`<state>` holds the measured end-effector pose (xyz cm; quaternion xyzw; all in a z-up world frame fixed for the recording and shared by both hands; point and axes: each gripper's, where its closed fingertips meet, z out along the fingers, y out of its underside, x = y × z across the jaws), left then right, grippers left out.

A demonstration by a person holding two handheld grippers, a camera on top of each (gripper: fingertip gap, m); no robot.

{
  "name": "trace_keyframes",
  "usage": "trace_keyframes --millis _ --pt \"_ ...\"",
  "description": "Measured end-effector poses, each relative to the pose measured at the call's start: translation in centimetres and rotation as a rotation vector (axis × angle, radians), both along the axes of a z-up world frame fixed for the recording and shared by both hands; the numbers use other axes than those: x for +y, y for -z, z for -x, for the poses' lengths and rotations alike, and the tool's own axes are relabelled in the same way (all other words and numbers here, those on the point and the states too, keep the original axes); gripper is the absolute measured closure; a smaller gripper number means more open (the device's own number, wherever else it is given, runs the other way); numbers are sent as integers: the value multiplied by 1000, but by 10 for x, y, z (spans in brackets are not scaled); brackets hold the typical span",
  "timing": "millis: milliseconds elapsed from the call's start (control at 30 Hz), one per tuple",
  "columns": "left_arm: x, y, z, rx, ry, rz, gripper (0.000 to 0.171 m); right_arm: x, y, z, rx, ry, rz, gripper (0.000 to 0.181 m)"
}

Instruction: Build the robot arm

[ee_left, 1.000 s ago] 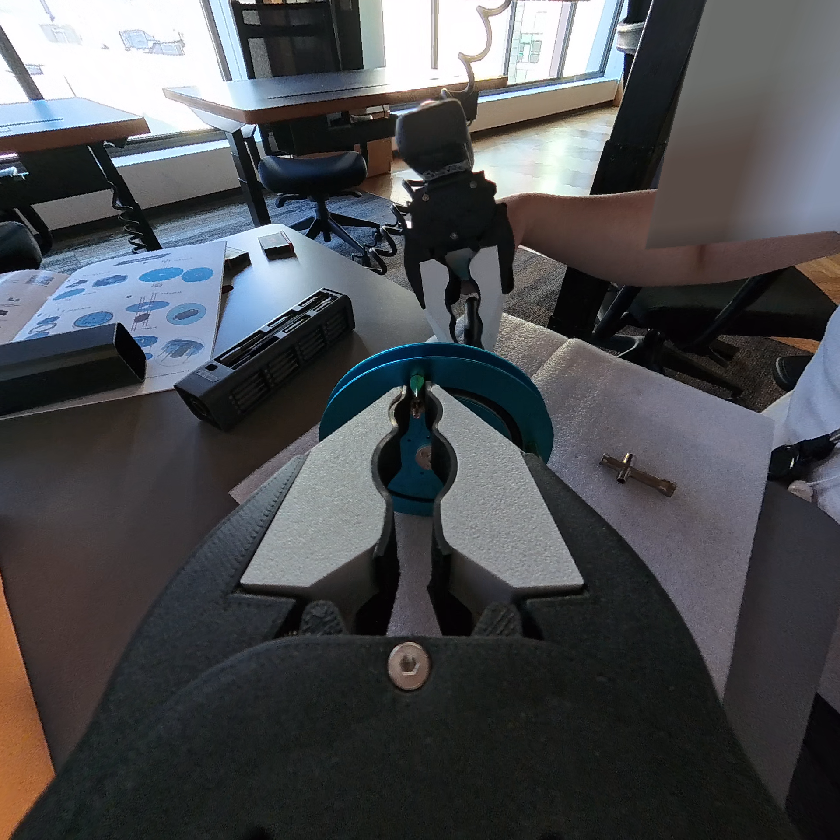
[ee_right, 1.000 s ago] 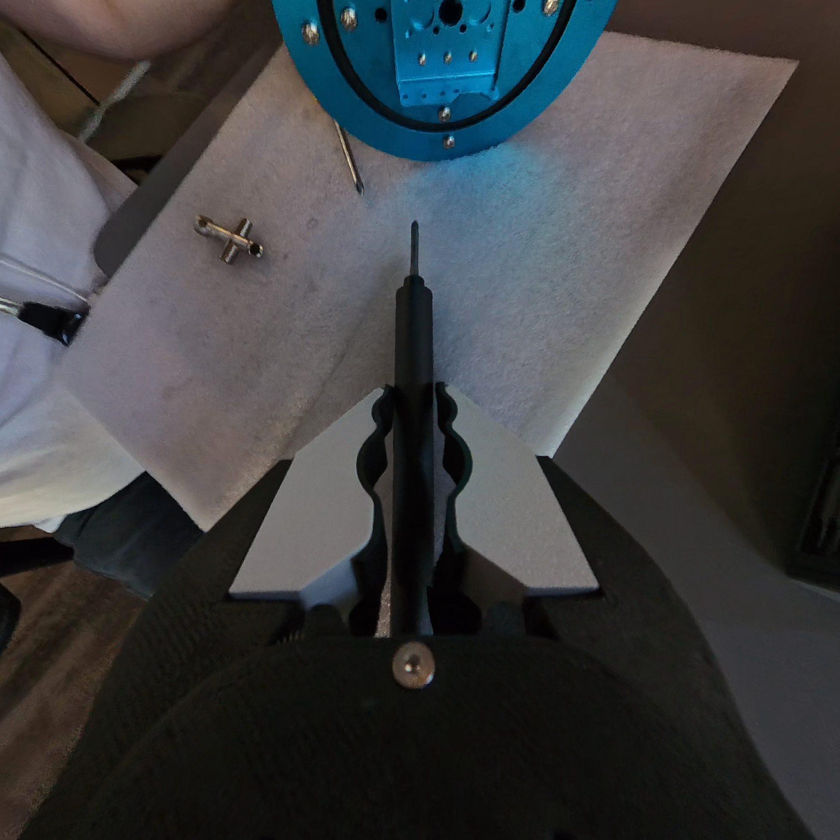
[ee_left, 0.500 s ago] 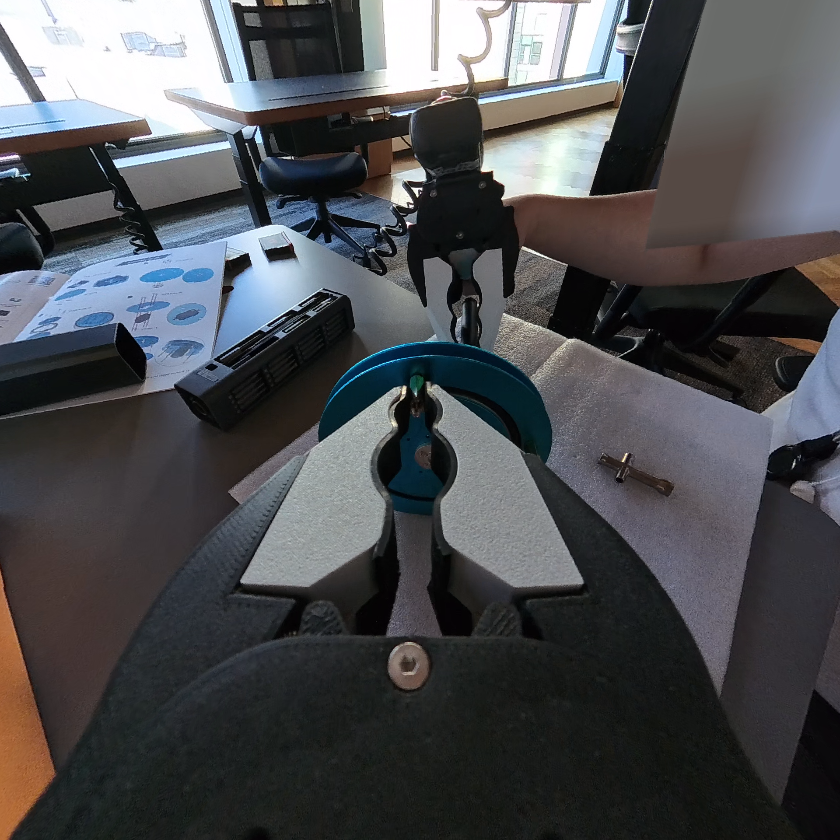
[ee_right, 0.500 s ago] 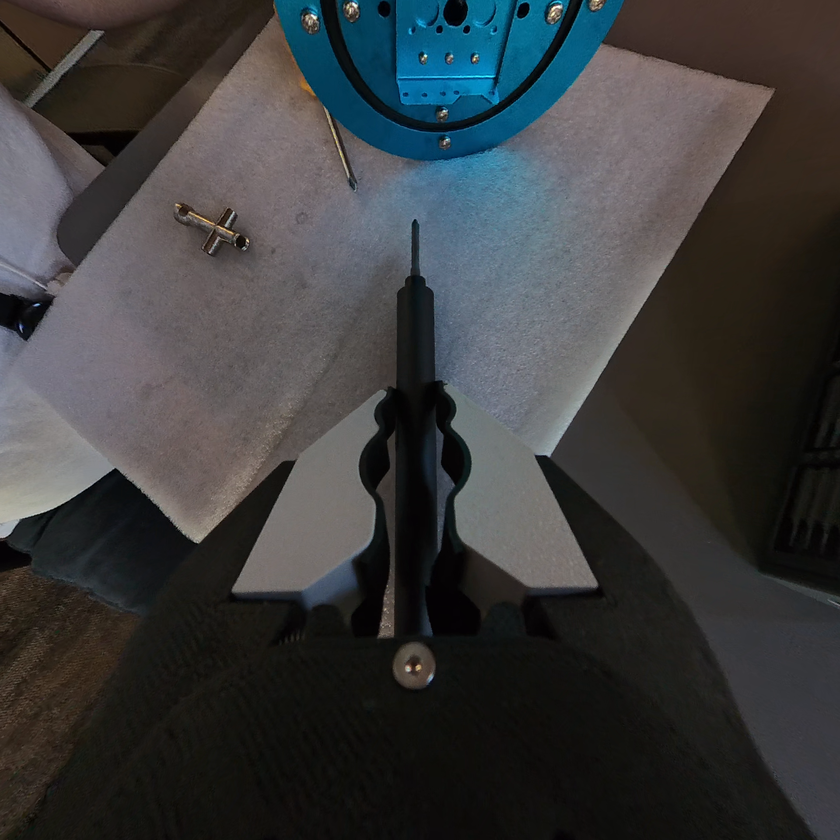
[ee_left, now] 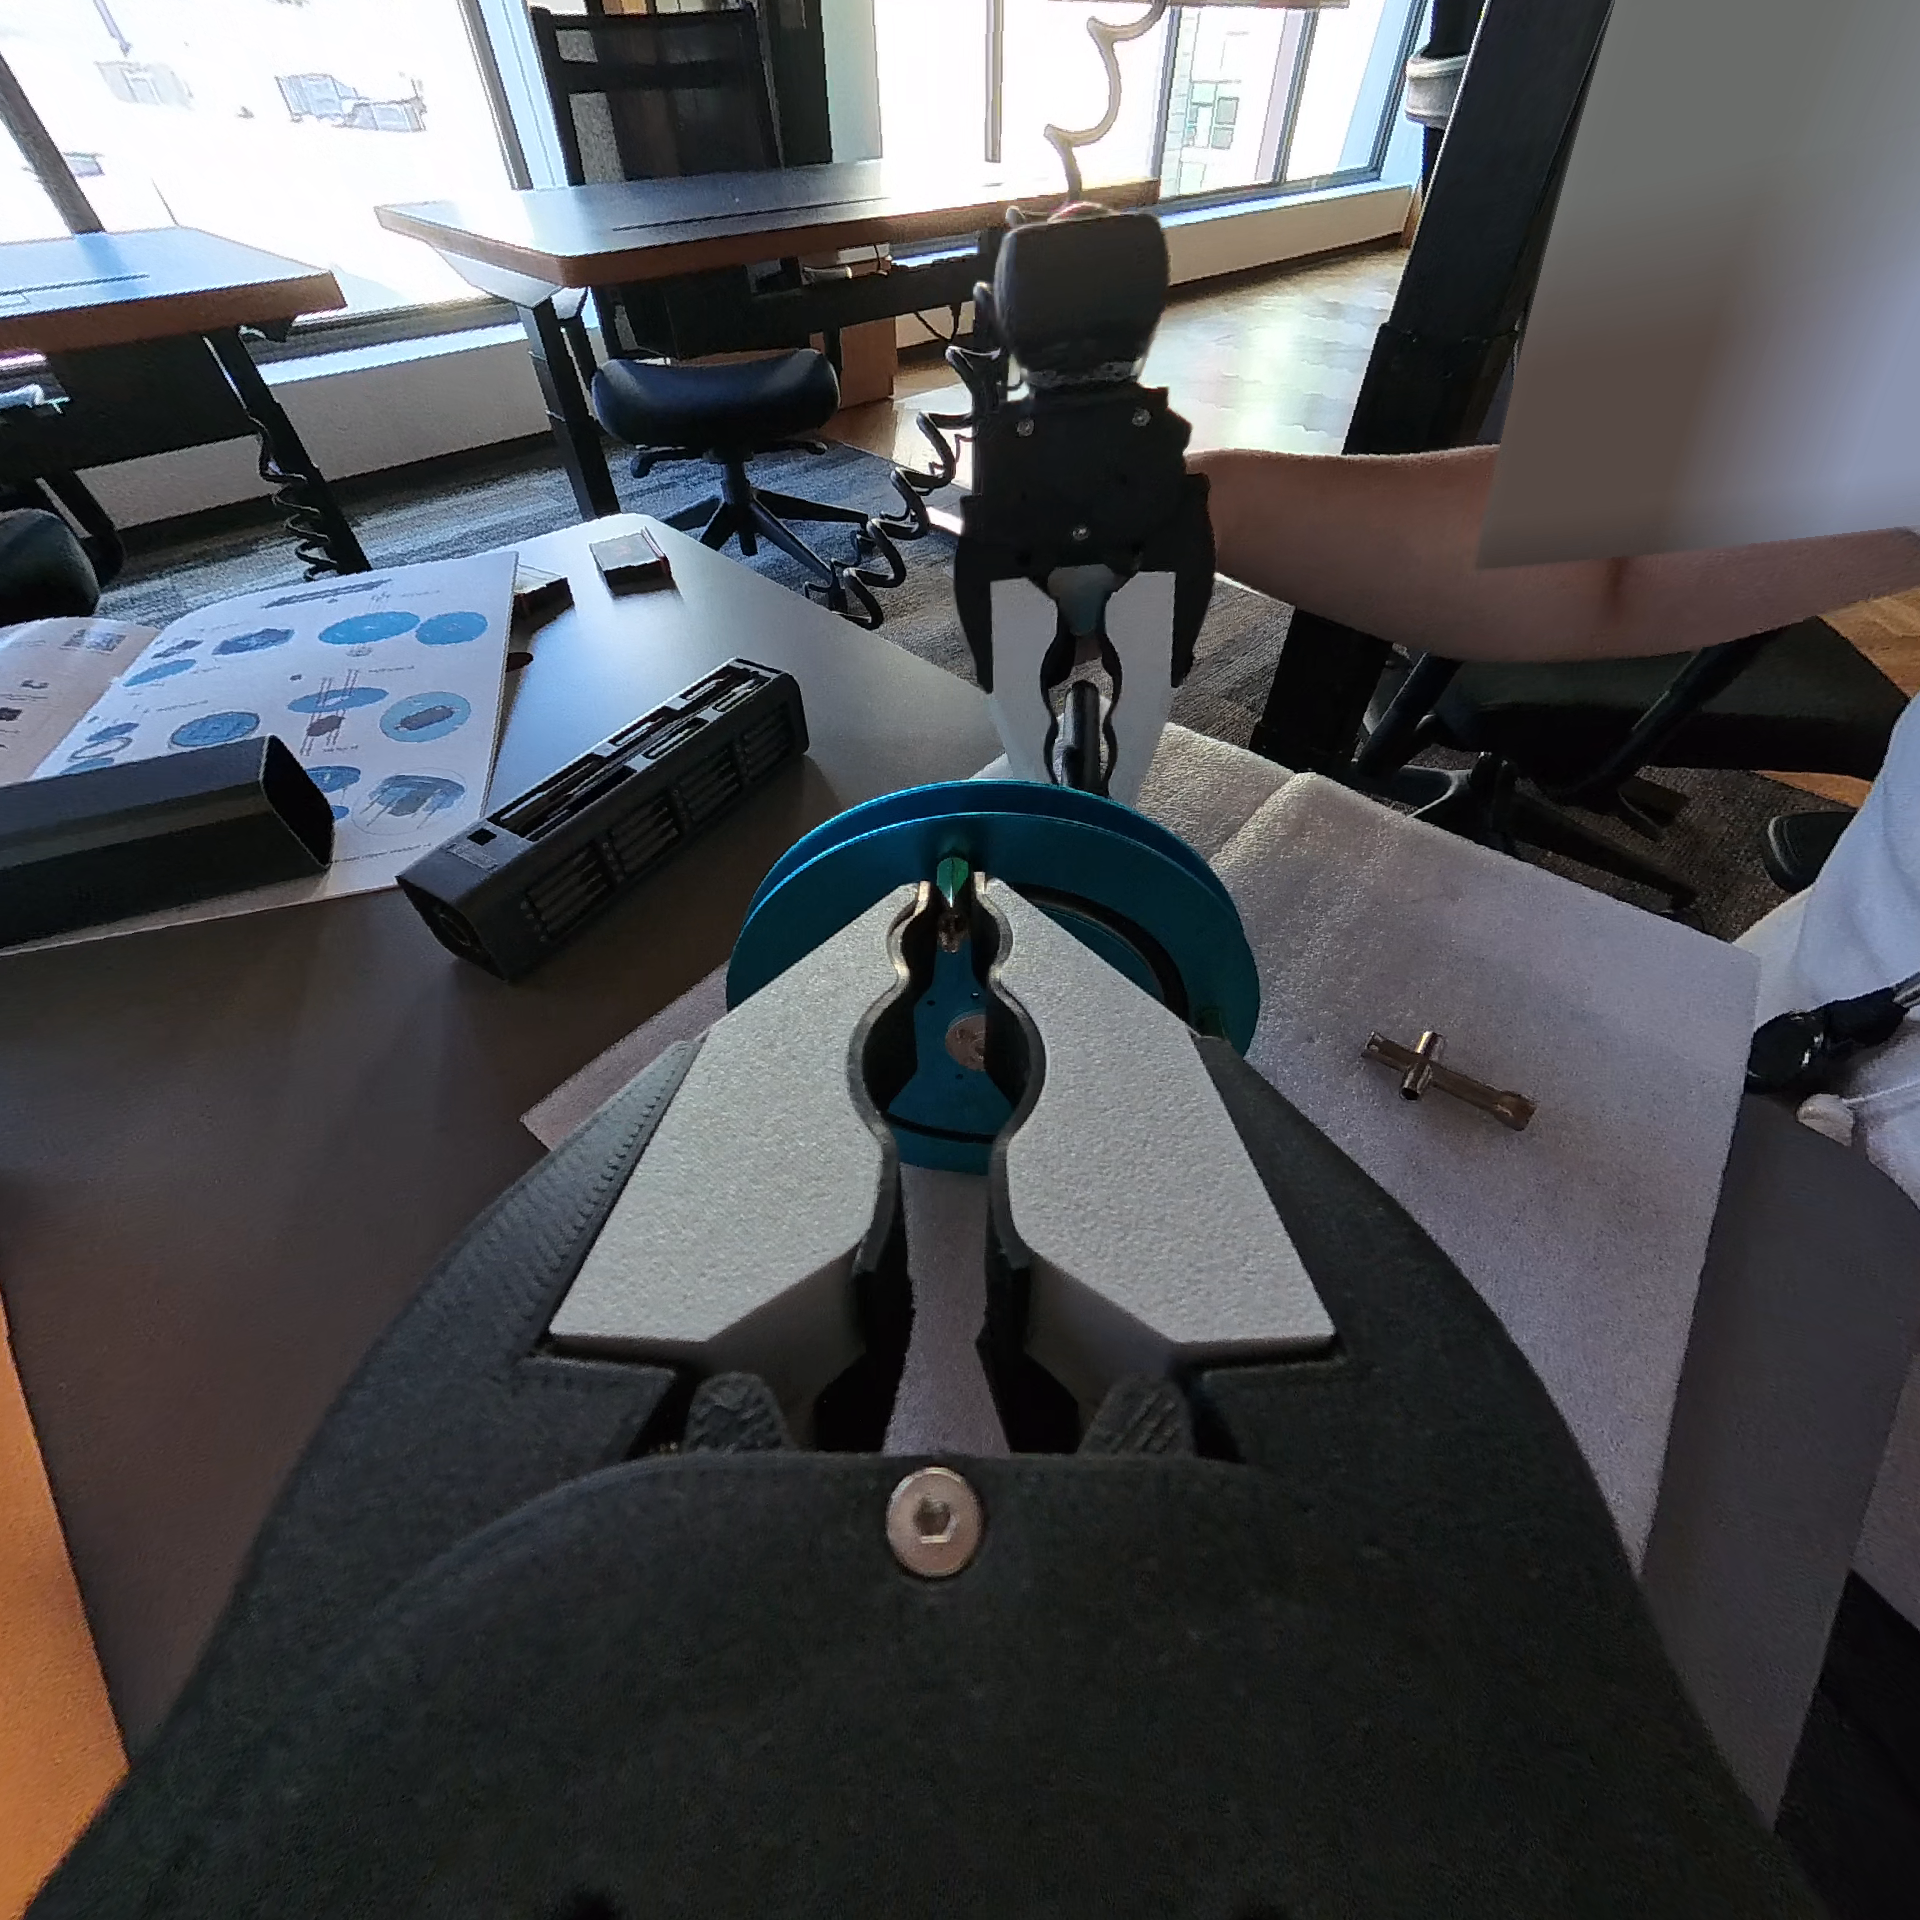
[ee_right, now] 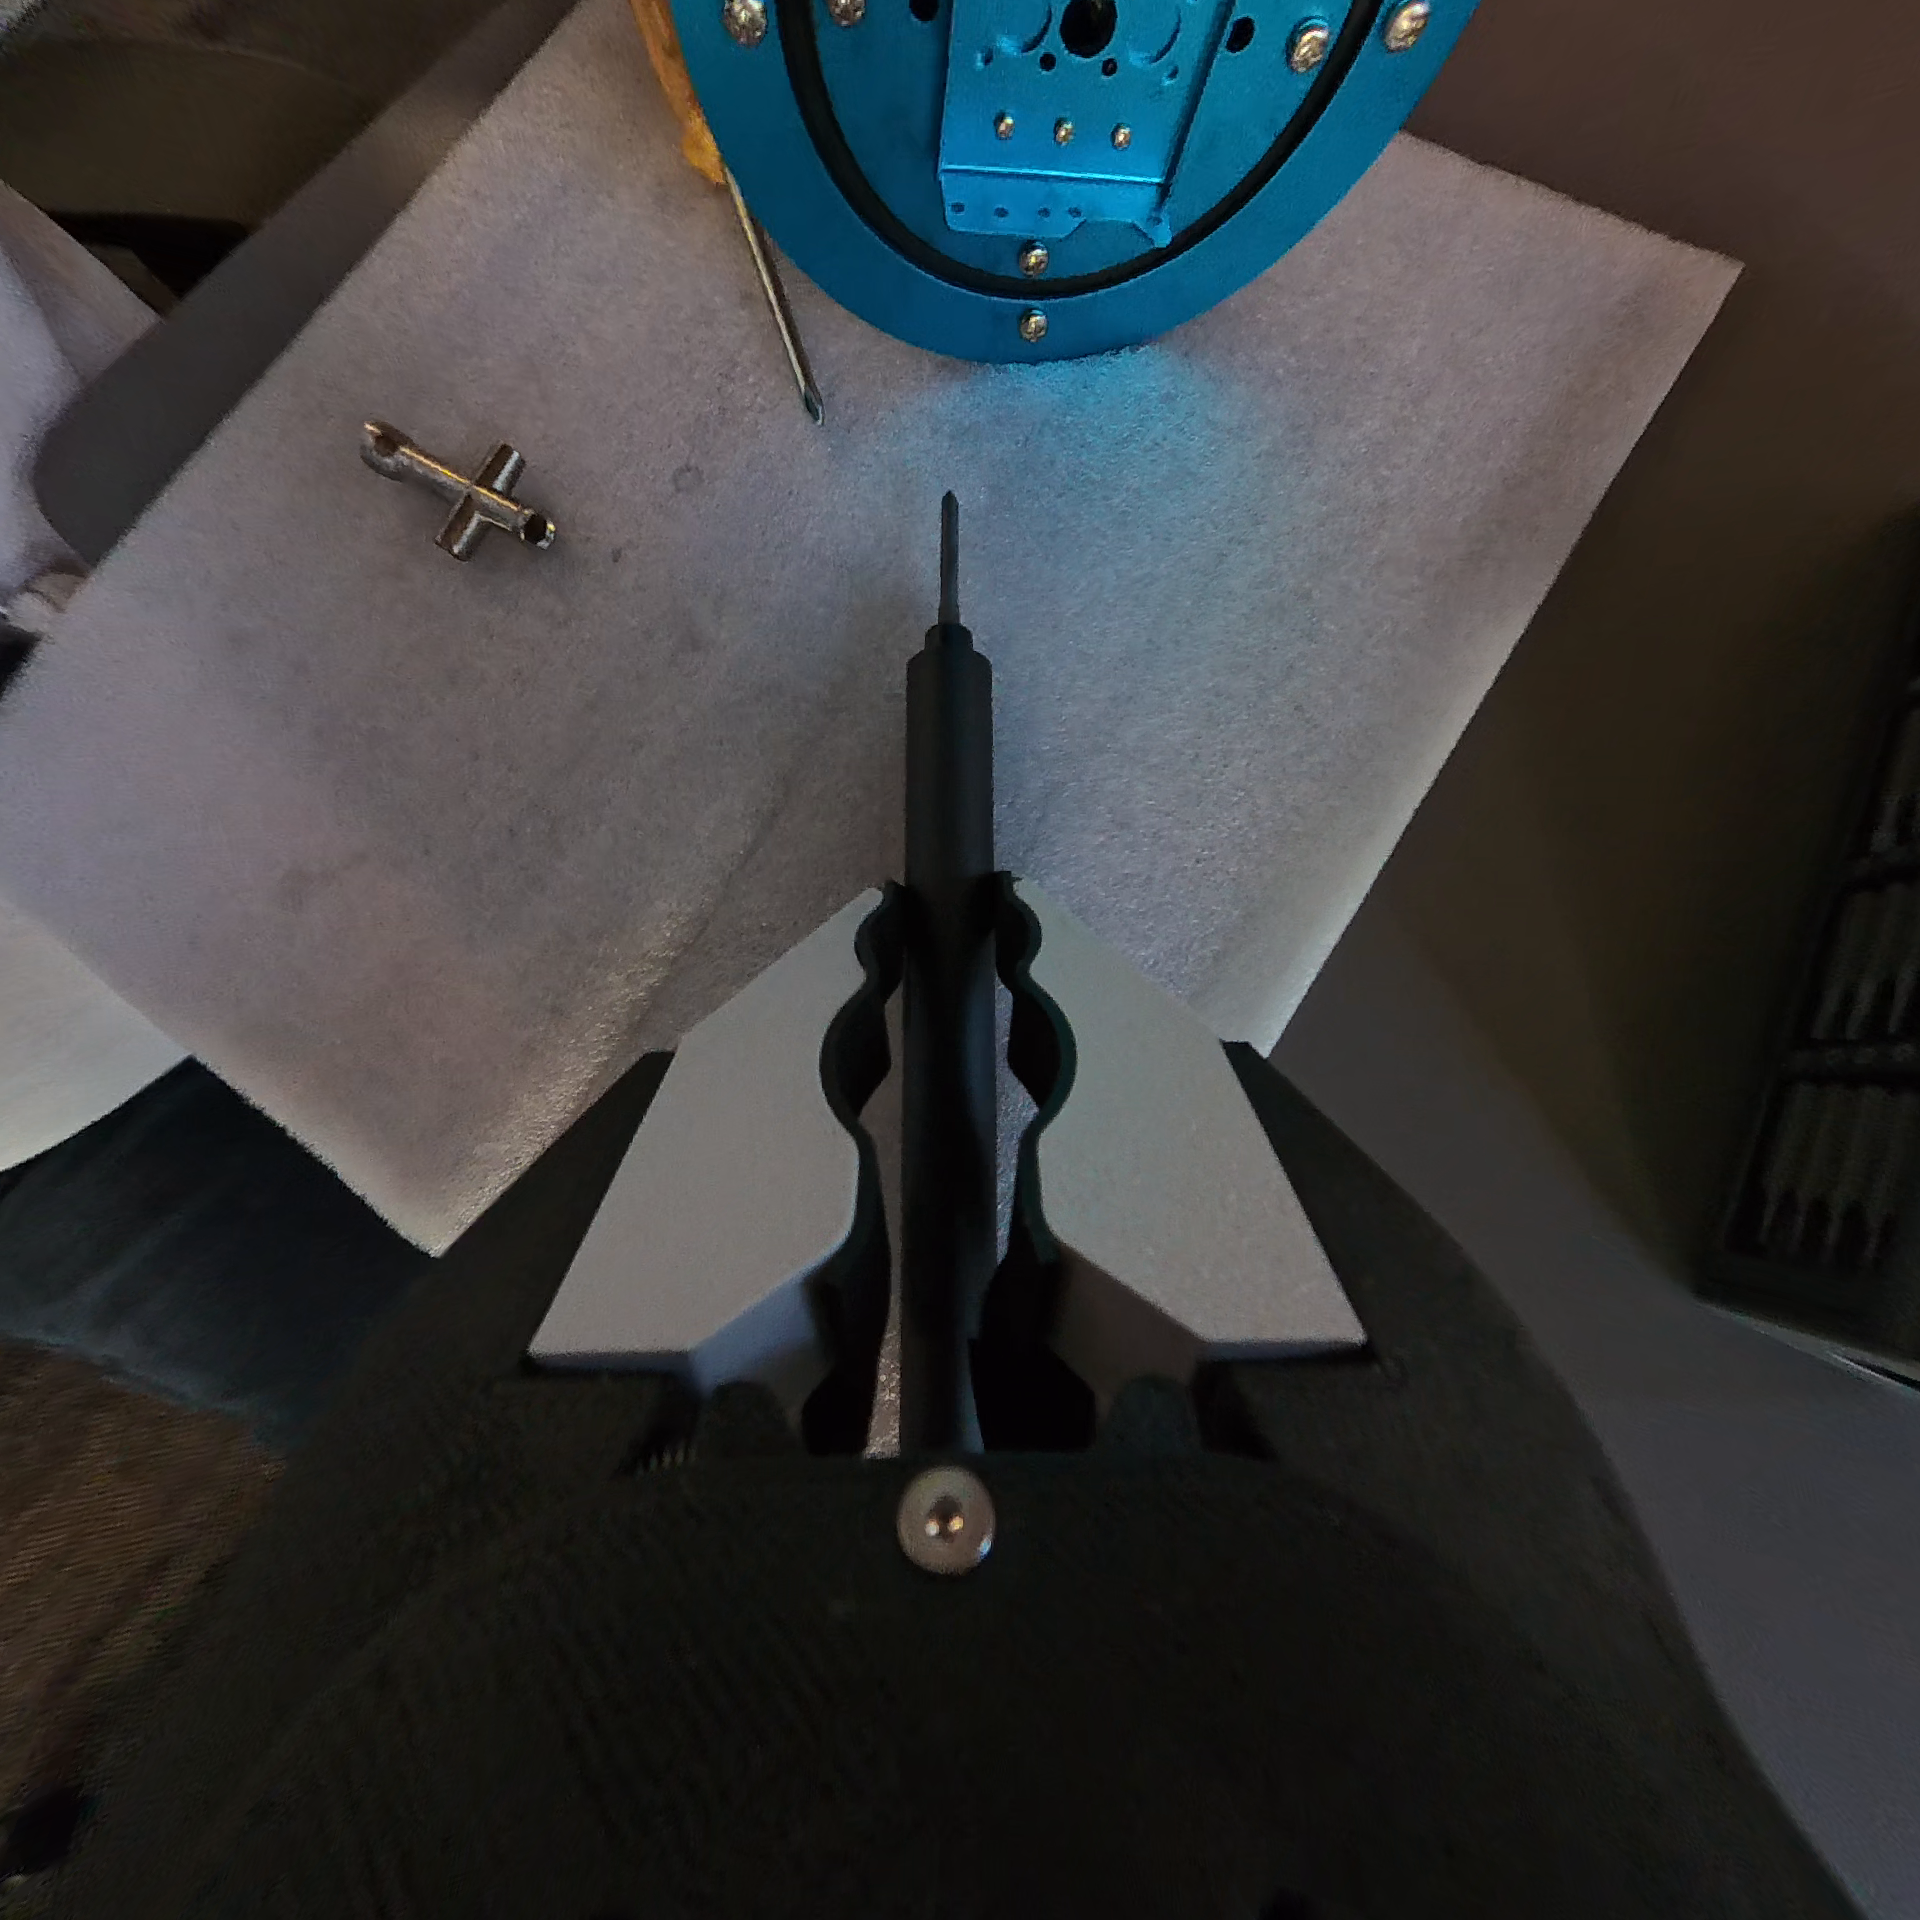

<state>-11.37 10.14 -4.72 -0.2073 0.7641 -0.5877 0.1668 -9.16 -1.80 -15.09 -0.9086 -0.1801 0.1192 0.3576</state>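
My left gripper (ee_left: 951,896) is shut on a blue metal disc assembly (ee_left: 1101,862), holding it upright on its edge on a white foam pad (ee_left: 1507,935). My right gripper (ee_right: 948,896) is shut on a black precision screwdriver (ee_right: 948,769). Its tip hangs over the foam pad (ee_right: 1299,623), a short way from the face of the disc (ee_right: 1101,301), not touching it. In the left wrist view the right gripper (ee_left: 1081,743) hangs just behind the disc, pointing down.
A cross-shaped metal wrench (ee_left: 1444,1081) (ee_right: 457,499) lies on the pad. A thin yellow-handled screwdriver (ee_right: 774,301) lies beside the disc. A black bit case (ee_left: 613,821) (ee_right: 1839,1039), a black tube (ee_left: 156,831) and a printed sheet (ee_left: 312,686) lie on the dark table. A person's arm (ee_left: 1455,551) reaches in. My hands' fingertips stand some 15 cm from each other. It is some 12 cm from my right tips to the cross-shaped metal wrench (ee_right: 457,499). It turns up in the left wrist view (ee_left: 1442,1073) as well.
The right gripper with the screwdriver has shifted slightly and turned, bringing the bit case into its view at the right. The left gripper and the disc have stayed put.
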Motion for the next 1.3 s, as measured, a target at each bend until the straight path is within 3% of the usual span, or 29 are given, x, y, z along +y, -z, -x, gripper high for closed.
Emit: trace_keyframes --millis 333,733,1300 --pt "1 0 0 -1 -2 -4 168 8 -29 -16 -347 102 -154 166" --pt "0 0 1 -5 -5 -1 168 15 -84 -32 -851 147 -202 166" --pt "2 -1 3 -5 -3 0 168 36 -100 -29 -932 102 -222 166"
